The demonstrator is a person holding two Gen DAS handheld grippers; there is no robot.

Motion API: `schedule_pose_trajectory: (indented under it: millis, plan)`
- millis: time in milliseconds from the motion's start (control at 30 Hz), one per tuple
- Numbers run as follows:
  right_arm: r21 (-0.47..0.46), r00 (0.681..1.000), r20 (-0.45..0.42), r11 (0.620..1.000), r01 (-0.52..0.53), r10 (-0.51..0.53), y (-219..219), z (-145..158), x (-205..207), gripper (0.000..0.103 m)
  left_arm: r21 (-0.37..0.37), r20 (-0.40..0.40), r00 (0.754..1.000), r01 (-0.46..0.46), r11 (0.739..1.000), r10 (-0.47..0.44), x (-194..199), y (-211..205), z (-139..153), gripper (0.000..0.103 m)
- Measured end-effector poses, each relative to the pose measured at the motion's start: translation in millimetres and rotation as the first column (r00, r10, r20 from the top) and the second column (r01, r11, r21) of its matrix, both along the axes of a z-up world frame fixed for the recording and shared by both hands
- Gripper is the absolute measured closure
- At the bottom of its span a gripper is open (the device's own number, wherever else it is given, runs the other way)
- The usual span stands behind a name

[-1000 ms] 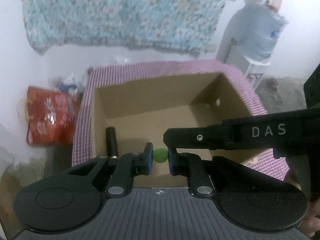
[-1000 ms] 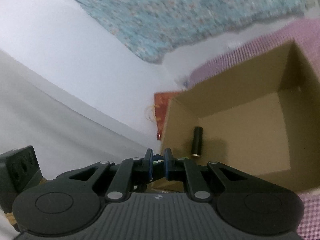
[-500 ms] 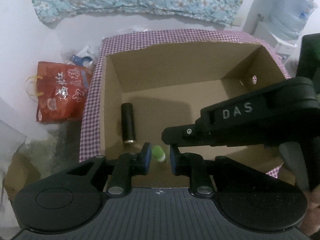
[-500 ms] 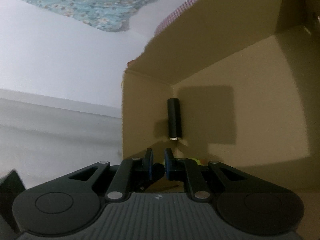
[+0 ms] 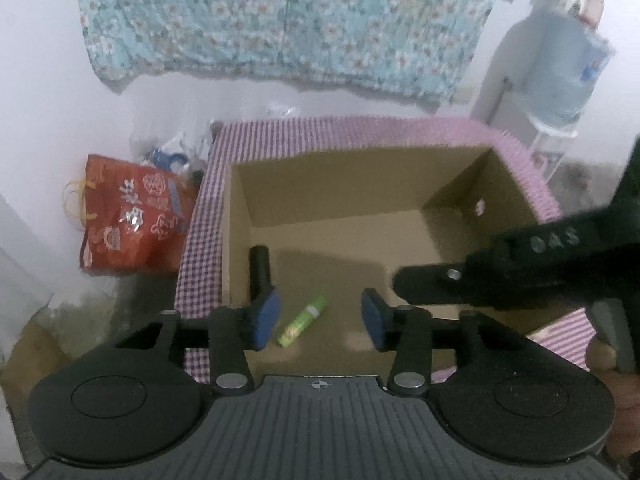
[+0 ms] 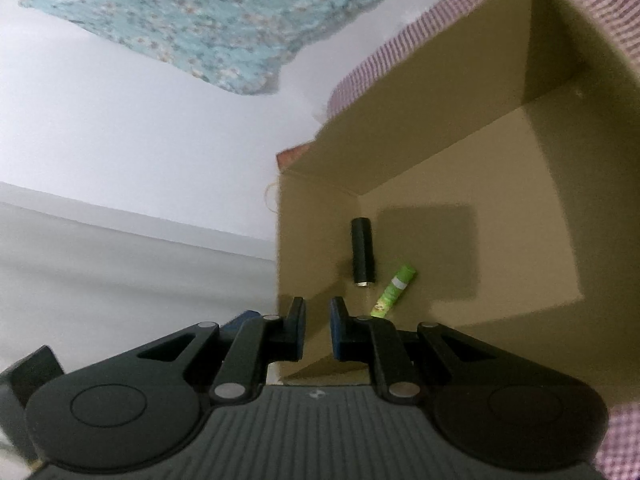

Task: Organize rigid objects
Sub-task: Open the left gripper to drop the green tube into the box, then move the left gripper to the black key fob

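A small green tube [image 5: 305, 320] lies on the floor of an open cardboard box [image 5: 352, 184], next to a black cylinder [image 5: 260, 268] by the box's left wall. My left gripper [image 5: 319, 317] is open and empty just above the box's near edge, over the tube. The right gripper's black body [image 5: 520, 272] reaches in from the right. In the right wrist view the tube [image 6: 394, 290] and the cylinder [image 6: 363, 256] lie inside the box [image 6: 440, 148]. My right gripper [image 6: 317, 330] has its jaws nearly together with nothing between them, at the box's near left corner.
The box has a pink checked cover on its rim [image 5: 344, 132]. A red printed bag [image 5: 132, 220] stands on the floor left of the box. A water bottle on a dispenser [image 5: 556, 68] is at the back right. A floral cloth [image 5: 288, 20] hangs on the wall.
My left gripper has opened and let go of the green tube, which now lies on the box floor. The right gripper has pulled back and to the right.
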State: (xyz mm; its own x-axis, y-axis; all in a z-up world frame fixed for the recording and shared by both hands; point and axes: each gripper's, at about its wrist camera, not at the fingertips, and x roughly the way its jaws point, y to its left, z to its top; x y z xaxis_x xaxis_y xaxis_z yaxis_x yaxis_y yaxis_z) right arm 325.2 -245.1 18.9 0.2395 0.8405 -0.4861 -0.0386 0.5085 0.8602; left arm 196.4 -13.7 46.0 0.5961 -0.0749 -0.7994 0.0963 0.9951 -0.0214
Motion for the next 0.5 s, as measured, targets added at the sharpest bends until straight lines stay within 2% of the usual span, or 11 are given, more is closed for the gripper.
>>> schedule_pose_trajectory:
  millis: [133, 300, 333, 400, 500]
  plan:
    - [0.034, 0.999, 0.039, 0.999, 0.037, -0.039, -33.3, 10.7, -29.6, 0.088, -0.039, 0.072, 0.997, 0.028, 0.999, -0.025, -24.0, 0.1, 21.2, 0.038]
    - [0.059, 0.987, 0.101, 0.991, 0.122, -0.128, -80.7, 21.6, -79.1, 0.085, -0.084, 0.158, 0.986, 0.074, 0.994, -0.06, -61.3, -3.9, 37.0, 0.007]
    - [0.055, 0.983, 0.112, 0.988, 0.143, -0.148, -87.7, 21.9, -88.2, 0.079, -0.093, 0.167, 0.984, 0.08, 0.992, -0.064, -67.5, -4.0, 37.7, 0.005]
    - [0.037, 0.973, 0.127, 0.981, 0.19, -0.193, -103.3, 19.2, -111.7, 0.073, -0.112, 0.175, 0.982, 0.092, 0.989, -0.072, -79.7, -5.1, 36.7, 0.003]
    - [-0.011, 0.964, 0.124, 0.971, 0.238, -0.234, -112.8, 7.5, -140.1, 0.073, -0.161, 0.156, 0.984, 0.114, 0.98, -0.089, -92.8, -7.0, 28.9, 0.001]
